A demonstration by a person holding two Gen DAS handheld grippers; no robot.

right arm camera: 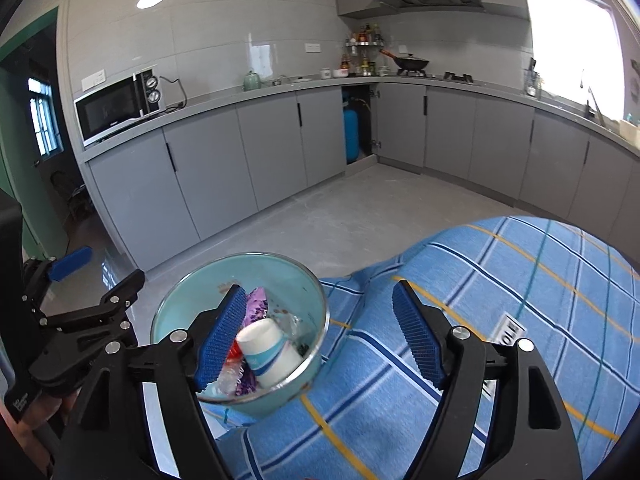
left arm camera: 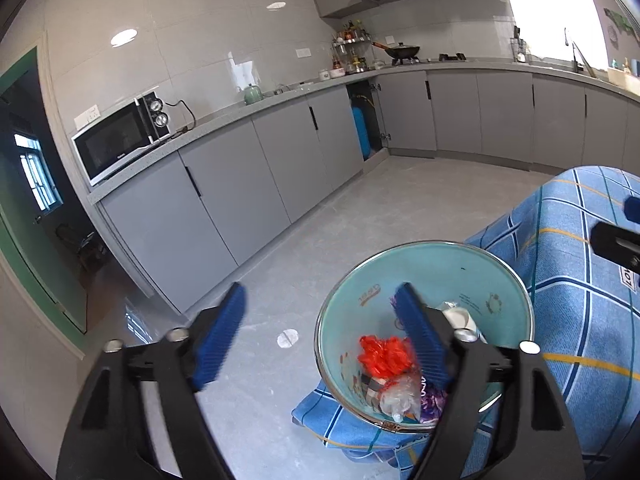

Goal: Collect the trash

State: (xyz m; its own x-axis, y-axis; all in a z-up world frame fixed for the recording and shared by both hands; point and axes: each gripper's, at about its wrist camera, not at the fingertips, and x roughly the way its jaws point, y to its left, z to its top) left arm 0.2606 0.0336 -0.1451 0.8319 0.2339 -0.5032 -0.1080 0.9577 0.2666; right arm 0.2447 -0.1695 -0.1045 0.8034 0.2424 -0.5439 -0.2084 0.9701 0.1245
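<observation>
Hovering over the bin (left arm camera: 424,264) with left tongs (left arm camera: 320,336) and right tongs (right arm camera: 320,336) both spread, empty — light, crushable paper cup (right arm camera: 268,350) inside – gripping gently mid-wall if repositioning

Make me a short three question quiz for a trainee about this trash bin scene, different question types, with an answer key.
1. True or false: the left gripper is holding a piece of trash.
2. Which lies in the bin? A) a paper cup B) a glass bottle C) a spoon
3. Fill in: the crumpled plastic in the bin is coloured ____.

Key: 1 false, it is open and empty, as is the right gripper. 2 A. 3 red.
</observation>
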